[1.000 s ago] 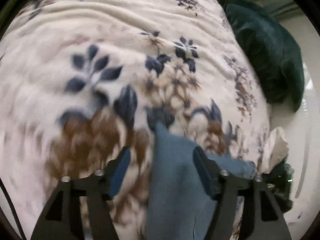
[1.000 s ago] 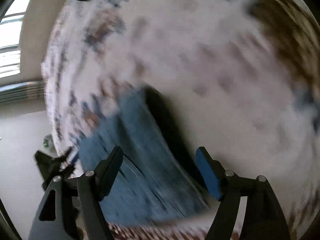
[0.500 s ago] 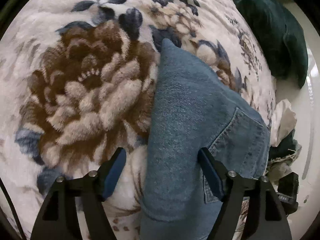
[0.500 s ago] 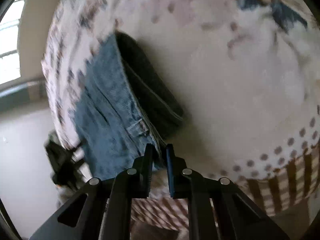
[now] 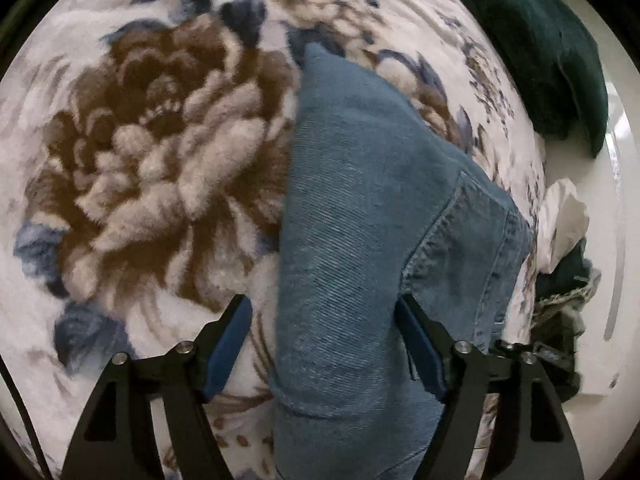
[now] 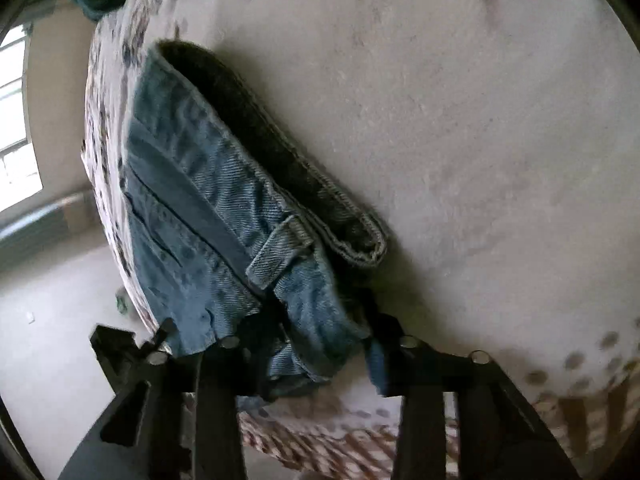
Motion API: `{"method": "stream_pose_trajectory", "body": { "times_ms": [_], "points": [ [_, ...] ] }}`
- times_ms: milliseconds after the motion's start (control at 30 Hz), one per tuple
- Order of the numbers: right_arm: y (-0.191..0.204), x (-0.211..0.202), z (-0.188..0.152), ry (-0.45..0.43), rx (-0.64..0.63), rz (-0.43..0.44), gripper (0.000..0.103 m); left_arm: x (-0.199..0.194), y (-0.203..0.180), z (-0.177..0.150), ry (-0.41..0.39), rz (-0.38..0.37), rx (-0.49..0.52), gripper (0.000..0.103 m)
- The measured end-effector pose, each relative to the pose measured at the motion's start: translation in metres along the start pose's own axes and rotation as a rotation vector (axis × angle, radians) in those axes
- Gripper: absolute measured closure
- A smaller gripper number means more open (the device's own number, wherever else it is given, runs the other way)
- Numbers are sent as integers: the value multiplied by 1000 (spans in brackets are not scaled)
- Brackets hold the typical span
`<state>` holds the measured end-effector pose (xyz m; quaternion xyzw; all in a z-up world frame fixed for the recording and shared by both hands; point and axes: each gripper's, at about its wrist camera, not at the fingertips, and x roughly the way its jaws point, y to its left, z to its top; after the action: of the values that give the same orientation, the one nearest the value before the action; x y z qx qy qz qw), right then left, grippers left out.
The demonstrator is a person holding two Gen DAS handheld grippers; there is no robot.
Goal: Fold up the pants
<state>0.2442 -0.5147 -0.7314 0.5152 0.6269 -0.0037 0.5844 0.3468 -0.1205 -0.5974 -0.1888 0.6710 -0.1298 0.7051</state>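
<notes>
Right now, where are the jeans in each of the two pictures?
Left wrist view: the jeans run from bottom centre up the middle, between the open fingers.
Right wrist view: the jeans lie left of centre, waistband toward the camera.
Shared landmark: the flowered blanket under them.

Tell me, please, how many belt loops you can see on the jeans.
1. A single belt loop shows in the right wrist view, on the waistband of the jeans, just ahead of the right gripper. Others may be hidden in the folds.
</notes>
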Motion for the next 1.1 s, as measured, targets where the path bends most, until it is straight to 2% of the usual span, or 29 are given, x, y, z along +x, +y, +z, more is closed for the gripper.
{"method": "stream_pose_trajectory", "body": {
  "times_ms": [67,167,233,267,300,367,467,533,633,667,733,767,800,833,867,900,933,967,1033,1100],
  "points": [
    [15,-18,-11,-27,-57,-26,77,1,-5,1,2,-1,39,53],
    [21,-37,-23,-54,-96,-46,77,6,-11,5,17,34,91,52],
    [8,-27,-21,-28,-61,-27,73,8,-10,8,25,33,87,51],
    [-1,-20,-18,-9,-34,9,64,7,-8,9,32,17,76,49],
    [-9,-17,-13,-2,-12,50,58,5,-4,10,42,-2,60,47],
    [-13,-9,-15,18,-2,149,29,0,2,10,46,-49,32,40],
    [-13,8,-22,57,-14,267,26,-1,11,9,41,-110,12,27],
    [-7,29,-22,91,-38,282,25,11,17,10,51,-146,-19,22],
    [3,49,-17,74,-44,358,12,22,20,15,42,-192,-54,7],
    [9,52,-14,58,-34,390,12,24,19,18,40,-209,-63,2],
    [20,52,-12,52,-20,513,12,26,14,21,43,-191,-59,2],
    [29,51,-13,39,-41,530,12,26,10,22,42,-184,-47,2],
    [36,51,-14,29,-70,533,13,26,8,22,42,-181,-41,2],
    [41,55,-14,24,-93,497,17,25,7,22,38,-185,-37,2],
    [41,64,-12,32,-86,439,30,25,5,22,34,-187,-33,2],
    [40,70,-10,31,-70,408,37,23,3,22,23,-182,-30,6],
    [37,74,-8,21,-49,390,43,20,2,22,8,-195,-28,31],
    [37,74,-8,16,-38,383,49,16,-1,22,-3,-184,-20,47],
    [46,68,-12,-6,-56,338,57,12,-4,23,-11,-167,-6,60],
    [59,60,-18,-29,-60,312,63,2,-12,20,-34,-154,14,66]
  ]
}}
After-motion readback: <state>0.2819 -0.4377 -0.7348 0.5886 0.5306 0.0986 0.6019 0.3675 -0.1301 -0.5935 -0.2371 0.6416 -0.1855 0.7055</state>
